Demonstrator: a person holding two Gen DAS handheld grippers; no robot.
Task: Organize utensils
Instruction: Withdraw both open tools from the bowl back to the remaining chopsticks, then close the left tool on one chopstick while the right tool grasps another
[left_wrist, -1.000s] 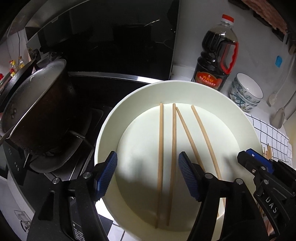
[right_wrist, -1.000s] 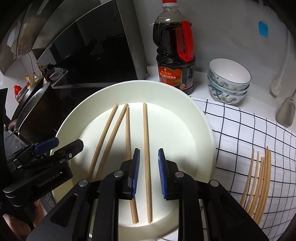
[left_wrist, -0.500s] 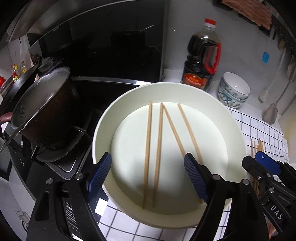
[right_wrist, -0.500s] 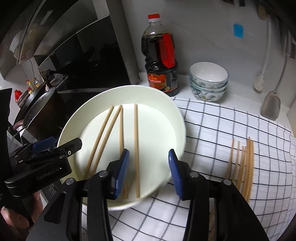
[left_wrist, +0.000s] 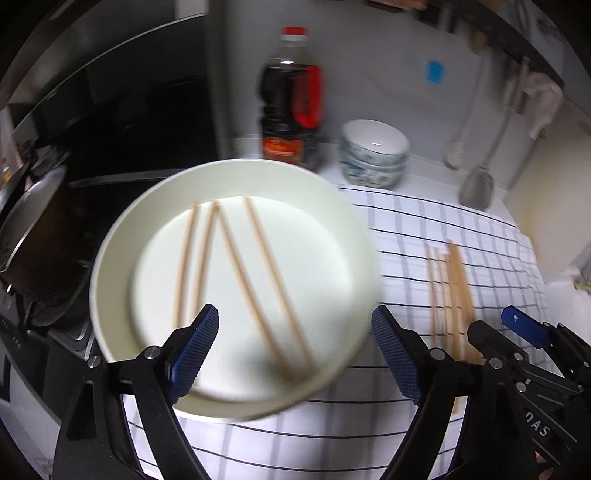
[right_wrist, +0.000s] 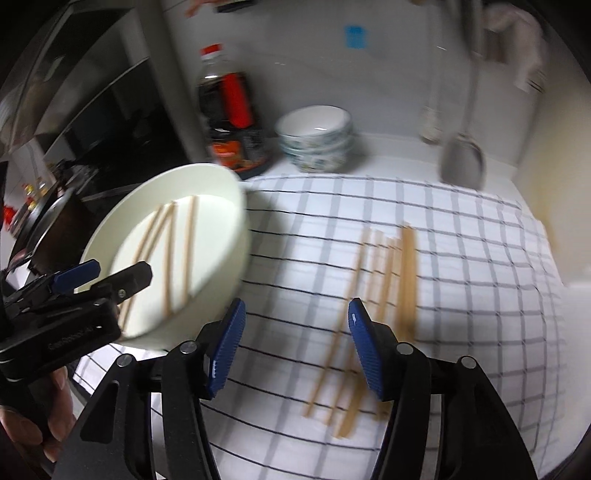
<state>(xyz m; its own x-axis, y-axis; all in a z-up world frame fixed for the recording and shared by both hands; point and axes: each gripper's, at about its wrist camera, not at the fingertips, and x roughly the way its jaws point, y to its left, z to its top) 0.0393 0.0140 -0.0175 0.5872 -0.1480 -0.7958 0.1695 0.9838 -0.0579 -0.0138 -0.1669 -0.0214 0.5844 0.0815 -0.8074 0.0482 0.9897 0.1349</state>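
Note:
A white plate (left_wrist: 110, 258) holds several wooden chopsticks (left_wrist: 229, 266) lying roughly side by side. It stands at the left edge of the checked cloth (right_wrist: 461, 258). My left gripper (left_wrist: 295, 354) hovers over the plate's near rim, jaws opening, nothing pinched between them. Another bunch of chopsticks (right_wrist: 388, 280) lies loose on the cloth to the right, also seen as blurred sticks (left_wrist: 450, 295) in the left wrist view. My right gripper (right_wrist: 295, 345) hangs over the bare cloth just left of that bunch, jaws opening and empty. The plate (right_wrist: 221, 192) lies to its left.
A dark sauce bottle (left_wrist: 291, 99) and stacked patterned bowls (left_wrist: 373, 155) stand against the back wall. A spatula (right_wrist: 461, 158) hangs at the right. A pot (left_wrist: 33, 229) sits on the stove to the left. A hand (right_wrist: 40, 417) holds the left gripper's handle.
Both grippers have drawn back from the plate and shifted right. The right jaws, narrow astride one plate chopstick before, have widened and now sit over the cloth. The left jaws also spread.

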